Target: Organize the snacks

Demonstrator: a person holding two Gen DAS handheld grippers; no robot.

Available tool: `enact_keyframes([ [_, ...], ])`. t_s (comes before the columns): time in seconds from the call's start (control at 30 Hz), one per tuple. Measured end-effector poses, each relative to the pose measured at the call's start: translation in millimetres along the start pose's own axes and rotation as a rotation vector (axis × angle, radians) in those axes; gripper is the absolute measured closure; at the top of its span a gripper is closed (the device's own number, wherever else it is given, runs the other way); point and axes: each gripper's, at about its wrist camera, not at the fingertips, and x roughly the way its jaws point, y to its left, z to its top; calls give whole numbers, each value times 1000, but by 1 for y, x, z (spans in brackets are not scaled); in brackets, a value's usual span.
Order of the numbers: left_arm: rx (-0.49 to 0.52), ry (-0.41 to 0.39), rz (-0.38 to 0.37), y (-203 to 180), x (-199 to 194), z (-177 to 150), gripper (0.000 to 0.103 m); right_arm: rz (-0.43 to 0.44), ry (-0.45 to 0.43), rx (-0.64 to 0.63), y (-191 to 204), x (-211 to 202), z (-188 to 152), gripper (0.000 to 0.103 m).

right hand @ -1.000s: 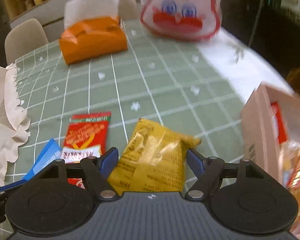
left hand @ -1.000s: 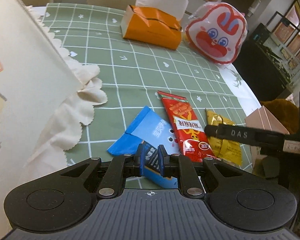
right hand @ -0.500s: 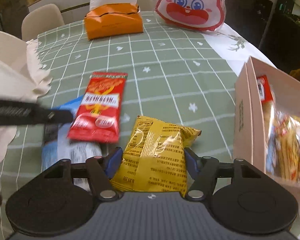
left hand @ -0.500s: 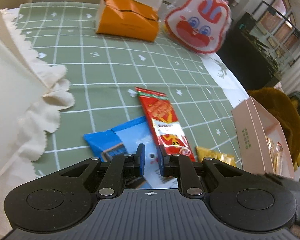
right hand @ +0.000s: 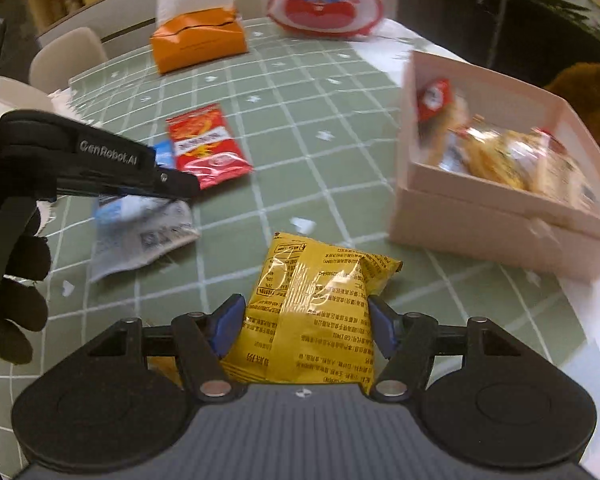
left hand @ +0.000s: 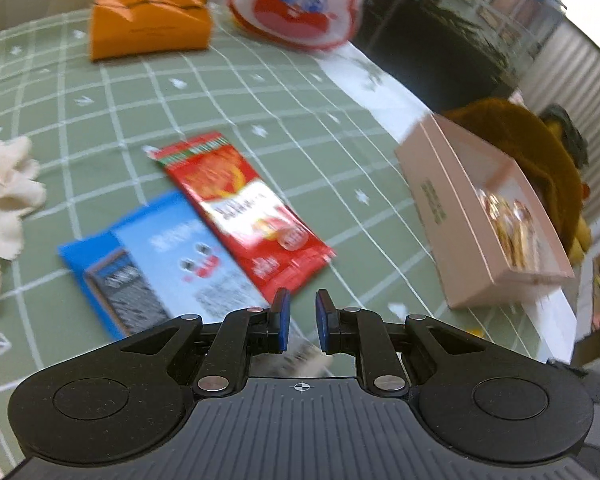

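My right gripper [right hand: 306, 320] is shut on a yellow snack bag [right hand: 316, 312] and holds it above the table, left of the pink snack box [right hand: 480, 204]. My left gripper [left hand: 299, 318] has a narrow gap between its jaws with nothing in it; it hovers above the near end of a blue snack packet [left hand: 160, 256]. It also shows in the right wrist view [right hand: 180, 188], above that packet [right hand: 140, 232]. A red snack packet [left hand: 240, 208] lies beside the blue one, and shows in the right wrist view [right hand: 206, 148].
The pink box [left hand: 488, 216] holds several snacks at the table's right edge. An orange tissue box [left hand: 148, 26] and a rabbit-face bag [left hand: 300, 0] stand at the far side. Cream cloth [left hand: 4, 184] lies at the left. The green checked tablecloth [left hand: 300, 120] covers the table.
My left gripper let go of the blue packet, opened slightly and swung right. My right gripper lifted the yellow bag and moved toward the pink box.
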Motion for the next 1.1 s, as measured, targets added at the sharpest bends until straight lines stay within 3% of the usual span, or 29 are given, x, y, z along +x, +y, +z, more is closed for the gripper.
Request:
enact_keyframes([
  [0.23,21,23,-33,-12,0,-12,84,1,-61,100,-27,-15,-11,35],
  [0.33,-4,-19,-29,-5,-17,-12,83,5,-96,42,-20,-21,-2,31],
  [0.5,-115,-74,56,24,-41,-7,83,80,-116,-90,8,-16,33,30],
  [0.57,-145,-82,82,35,-45,-4,83,119,-102,-152,25,-2,53,29],
  [0.77,-232,-93,136,69,-60,-6,83,124,-76,-241,72,47,103,29],
  [0.97,-288,-67,114,91,-60,-9,83,66,-20,-335,105,103,126,29],
  [1.1,-294,-50,77,95,-55,-9,83,28,-20,-361,111,116,133,28],
])
